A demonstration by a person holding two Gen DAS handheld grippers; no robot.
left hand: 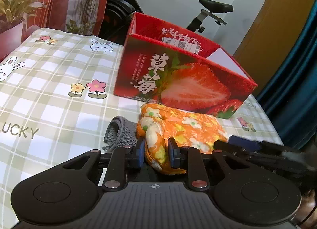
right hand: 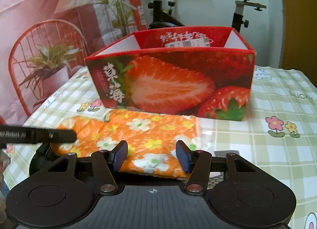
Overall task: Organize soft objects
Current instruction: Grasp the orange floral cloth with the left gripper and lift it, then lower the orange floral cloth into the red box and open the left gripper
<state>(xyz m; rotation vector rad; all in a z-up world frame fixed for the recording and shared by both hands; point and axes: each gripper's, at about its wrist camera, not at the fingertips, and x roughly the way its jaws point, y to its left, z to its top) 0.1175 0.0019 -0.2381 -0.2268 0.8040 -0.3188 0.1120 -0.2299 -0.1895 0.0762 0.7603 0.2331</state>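
Pinching a bunched fold of the orange floral cloth (left hand: pixel 178 130), the left tool (left hand: pixel 155 154) has its blue pads pressed against the fabric on both sides, jaws narrow; the cloth bulges up between them and spills toward the camera; no earlier view is on hand, so only this clamped state can be told. Lying on the worktop (left hand: pixel 59 94), which is covered in a green-checked sheet printed with rabbits and flowers, the cloth sits just in front of the red strawberry box (left hand: pixel 178 82), its far edge touching or nearly touching the box's base; the box is open at the top and stands upright. Just beside the cloth, on its left in the left wrist view, lies a grey knitted piece (left hand: pixel 118 132), touching the cloth's edge and close to the left tool's finger.

From the right wrist view, the right tool (right hand: pixel 152 154) stands over the near edge of the same cloth (right hand: pixel 142 130) with its jaws about half wide; the fabric lies flat between and beneath the pads, and the pads do not appear to squeeze it; the left tool's black arm (right hand: pixel 39 136) reaches in from the left edge over the cloth's corner. Behind the worktop stand an exercise bike (right hand: pixel 168 11) and a potted plant (right hand: pixel 49 64).
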